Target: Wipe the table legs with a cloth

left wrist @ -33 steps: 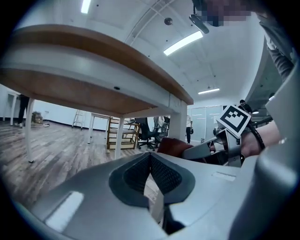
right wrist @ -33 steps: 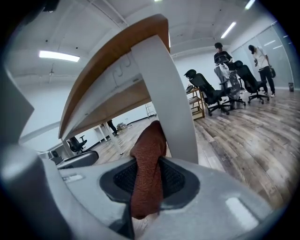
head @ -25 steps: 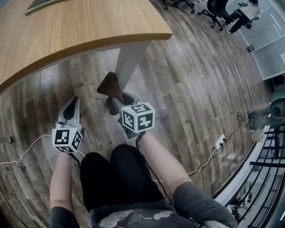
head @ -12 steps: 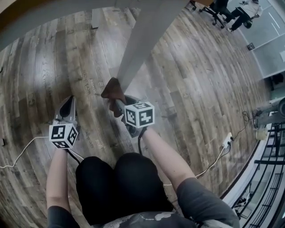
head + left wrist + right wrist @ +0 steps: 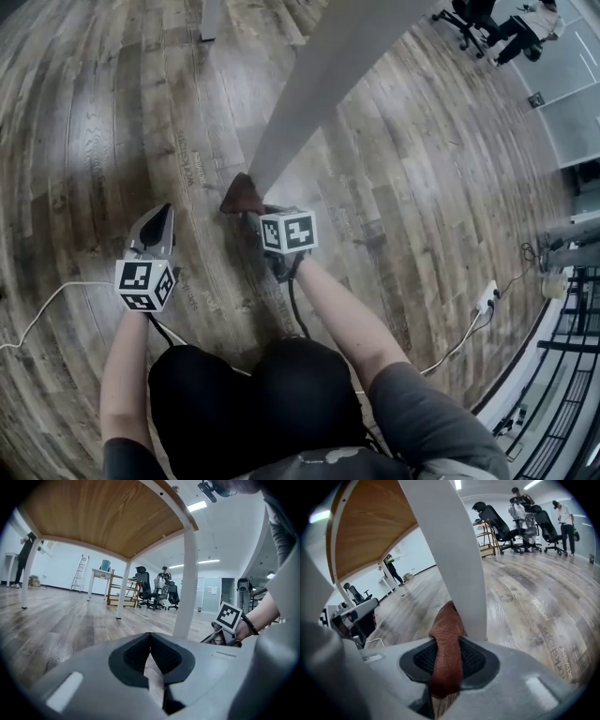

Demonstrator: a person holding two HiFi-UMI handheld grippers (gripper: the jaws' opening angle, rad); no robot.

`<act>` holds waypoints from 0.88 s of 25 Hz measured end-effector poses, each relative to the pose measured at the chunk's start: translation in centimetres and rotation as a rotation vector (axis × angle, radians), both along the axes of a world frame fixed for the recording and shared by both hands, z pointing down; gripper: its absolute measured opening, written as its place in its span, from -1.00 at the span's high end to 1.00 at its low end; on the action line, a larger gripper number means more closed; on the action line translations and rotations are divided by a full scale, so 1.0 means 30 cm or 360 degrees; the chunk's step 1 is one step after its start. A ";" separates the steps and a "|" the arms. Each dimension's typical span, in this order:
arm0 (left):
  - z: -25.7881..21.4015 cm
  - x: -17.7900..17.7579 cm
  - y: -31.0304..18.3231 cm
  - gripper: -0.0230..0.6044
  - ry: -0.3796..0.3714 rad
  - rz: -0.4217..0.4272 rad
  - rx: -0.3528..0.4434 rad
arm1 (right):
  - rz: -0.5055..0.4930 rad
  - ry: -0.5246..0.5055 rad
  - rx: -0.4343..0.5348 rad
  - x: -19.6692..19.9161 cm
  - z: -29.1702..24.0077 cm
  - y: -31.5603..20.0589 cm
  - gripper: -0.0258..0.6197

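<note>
The right claw (image 5: 447,654) squeezes the brown cloth (image 5: 446,637) against the edge of the table leg (image 5: 450,550), low by the wide floor (image 5: 112,141), and the left claw (image 5: 151,641) at its 9 o'clock is pressed together, empty.

- The way ahead of the right gripper (image 5: 253,216) is blocked by the white table leg (image 5: 309,84); the cloth (image 5: 244,195) held in its jaws is pressed against that leg.
- Bare wooden floor (image 5: 94,141) is left open ahead of the left gripper (image 5: 159,214), up to a further leg (image 5: 212,19).
- A white cable (image 5: 42,319) is laid across the floor to that gripper's left.
- Headroom is capped by the worktop (image 5: 108,517).
</note>
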State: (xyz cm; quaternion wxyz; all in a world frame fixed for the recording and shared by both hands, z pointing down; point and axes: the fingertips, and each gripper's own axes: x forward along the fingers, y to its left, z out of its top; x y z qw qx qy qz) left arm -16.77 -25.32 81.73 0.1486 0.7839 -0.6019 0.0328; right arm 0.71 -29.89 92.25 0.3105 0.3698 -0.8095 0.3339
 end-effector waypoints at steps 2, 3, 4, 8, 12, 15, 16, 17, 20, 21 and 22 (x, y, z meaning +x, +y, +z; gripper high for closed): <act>0.023 0.011 0.001 0.86 -0.0001 0.0021 -0.0018 | -0.0007 0.0040 -0.0039 0.008 0.052 -0.004 0.64; 0.033 0.015 0.002 0.87 -0.0005 0.0032 -0.0028 | -0.0019 0.0056 -0.0050 0.010 0.073 -0.004 0.64; 0.044 0.018 0.003 0.86 -0.0009 0.0042 -0.0038 | -0.0038 0.0071 -0.0058 0.011 0.090 -0.002 0.64; 0.057 0.008 0.004 0.86 -0.0011 0.0033 -0.0052 | -0.0128 0.0106 -0.0042 0.024 0.101 0.031 0.64; -0.093 -0.053 -0.027 0.86 -0.0098 -0.0033 0.0120 | -0.0212 0.0024 0.0128 0.041 -0.029 0.078 0.64; -0.259 -0.074 -0.055 0.86 -0.0084 -0.0061 0.0242 | -0.0264 -0.0054 0.0288 0.059 -0.180 0.103 0.64; -0.303 -0.072 -0.062 0.87 -0.0071 -0.0067 0.0265 | -0.0267 -0.0078 0.0341 0.070 -0.238 0.109 0.64; -0.346 -0.068 -0.070 0.87 -0.0062 -0.0071 0.0291 | -0.0263 -0.0103 0.0396 0.081 -0.300 0.110 0.64; -0.474 -0.040 -0.104 0.87 -0.0062 -0.0040 0.0370 | -0.0223 -0.0178 0.0581 0.114 -0.501 0.080 0.64; -0.519 -0.025 -0.114 0.87 -0.0059 -0.0021 0.0394 | -0.0206 -0.0199 0.0650 0.126 -0.571 0.064 0.64; -0.562 -0.006 -0.122 0.87 -0.0056 0.0003 0.0416 | -0.0190 -0.0221 0.0721 0.139 -0.645 0.047 0.64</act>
